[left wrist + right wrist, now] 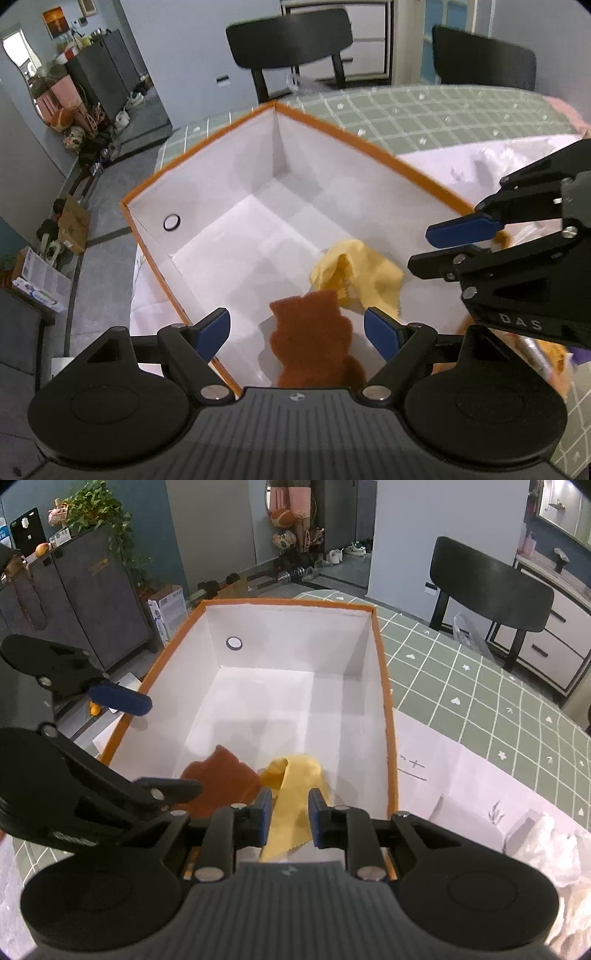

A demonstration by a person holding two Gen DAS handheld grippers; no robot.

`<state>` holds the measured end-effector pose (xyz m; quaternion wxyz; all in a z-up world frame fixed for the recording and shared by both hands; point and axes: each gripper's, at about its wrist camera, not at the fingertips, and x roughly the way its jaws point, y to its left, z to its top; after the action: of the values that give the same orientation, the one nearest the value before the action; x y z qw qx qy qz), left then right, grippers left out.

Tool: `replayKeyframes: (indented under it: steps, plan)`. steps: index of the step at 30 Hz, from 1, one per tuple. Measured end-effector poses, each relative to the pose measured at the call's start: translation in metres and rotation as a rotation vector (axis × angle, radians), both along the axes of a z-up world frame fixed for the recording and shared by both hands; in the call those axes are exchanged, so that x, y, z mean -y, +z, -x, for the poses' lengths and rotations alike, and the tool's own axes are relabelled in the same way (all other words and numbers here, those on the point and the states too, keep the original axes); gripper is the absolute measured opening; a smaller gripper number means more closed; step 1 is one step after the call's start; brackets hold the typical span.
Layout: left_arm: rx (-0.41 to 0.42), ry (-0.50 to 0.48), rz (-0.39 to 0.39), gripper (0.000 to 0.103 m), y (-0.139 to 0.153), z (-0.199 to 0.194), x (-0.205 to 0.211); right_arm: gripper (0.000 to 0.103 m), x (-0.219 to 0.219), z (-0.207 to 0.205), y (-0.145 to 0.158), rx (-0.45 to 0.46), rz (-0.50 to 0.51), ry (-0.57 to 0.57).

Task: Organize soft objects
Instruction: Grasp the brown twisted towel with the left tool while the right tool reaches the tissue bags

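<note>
A white box with an orange rim stands on the table. A brown bear-shaped soft piece and a crumpled yellow cloth lie on its floor at the near end. My left gripper is open above the brown piece, holding nothing; it also shows in the right wrist view. My right gripper is open with a narrow gap above the yellow cloth, not gripping it. It shows in the left wrist view at the box's right wall.
Green checked tablecloth with white paper sheets and crumpled white wrapping right of the box. Two black chairs stand behind the table. Cabinets, boxes and shoes line the floor to the left.
</note>
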<state>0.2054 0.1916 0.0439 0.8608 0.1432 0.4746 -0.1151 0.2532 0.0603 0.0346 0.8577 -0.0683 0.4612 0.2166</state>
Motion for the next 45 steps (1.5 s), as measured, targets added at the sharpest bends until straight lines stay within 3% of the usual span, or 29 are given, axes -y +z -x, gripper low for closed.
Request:
replayKeyframes:
  steps: [8, 14, 20, 25, 30, 35, 38, 45]
  plan:
    - [0.079, -0.043, 0.057, 0.096, 0.024, 0.044, 0.010, 0.025, 0.014, 0.025, 0.024, 0.031, -0.035, -0.010]
    - [0.117, -0.094, 0.106, 0.096, 0.025, 0.087, 0.019, 0.028, 0.023, 0.067, 0.027, 0.031, -0.068, 0.033]
    - [0.121, -0.149, 0.204, 0.096, 0.005, 0.137, 0.028, 0.028, 0.049, 0.124, 0.008, -0.020, -0.125, 0.052]
    - [0.086, -0.116, 0.314, 0.096, -0.027, 0.156, 0.034, 0.028, 0.075, 0.173, -0.011, -0.067, -0.180, 0.051]
    - [0.039, -0.081, 0.376, 0.096, -0.061, 0.163, 0.042, 0.029, 0.102, 0.212, -0.030, -0.100, -0.190, 0.030]
    - [0.010, -0.057, 0.323, 0.096, -0.091, 0.167, 0.059, 0.030, 0.130, 0.238, -0.046, -0.133, -0.170, -0.013]
    - [-0.008, -0.054, 0.357, 0.096, -0.098, 0.171, 0.061, 0.031, 0.145, 0.248, -0.053, -0.151, -0.163, -0.032]
    - [0.067, 0.022, 0.347, 0.096, -0.089, 0.176, 0.060, 0.034, 0.181, 0.261, -0.063, -0.161, -0.165, -0.086]
